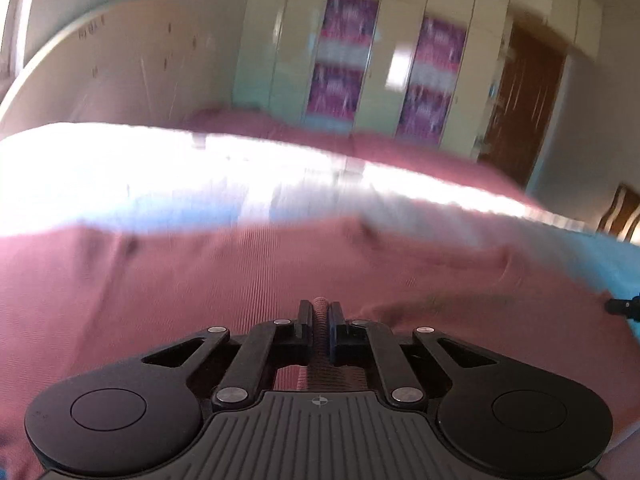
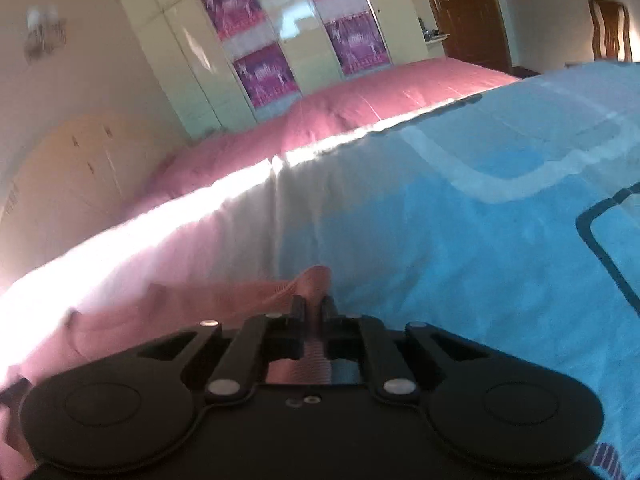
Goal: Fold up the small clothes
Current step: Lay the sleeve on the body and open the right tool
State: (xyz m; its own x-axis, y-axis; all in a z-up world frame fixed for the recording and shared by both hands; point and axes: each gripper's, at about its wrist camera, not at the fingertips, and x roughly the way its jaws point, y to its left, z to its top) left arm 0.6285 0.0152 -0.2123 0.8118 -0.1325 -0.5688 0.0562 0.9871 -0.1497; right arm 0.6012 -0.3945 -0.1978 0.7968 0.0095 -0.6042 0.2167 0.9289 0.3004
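Pink ribbed cloth, the small garment (image 1: pixel 248 280), lies spread over a blue bedsheet (image 2: pixel 460 220) on the bed, sunlit along its far edge. The left gripper (image 1: pixel 320 316) pinches a fold of it between nearly closed fingers, and the right gripper (image 2: pixel 313 312) pinches another raised fold at the garment's edge.

The garment (image 1: pixel 240 280) lies on the bedsheet (image 2: pixel 440 220), which covers the bed (image 2: pixel 380 92). Behind the bed stands the wardrobe (image 2: pixel 280 40), with a door (image 2: pixel 464 8) to its right. Each gripper's jaws pinch a fold of the garment: left gripper (image 1: pixel 319 314), right gripper (image 2: pixel 313 306).
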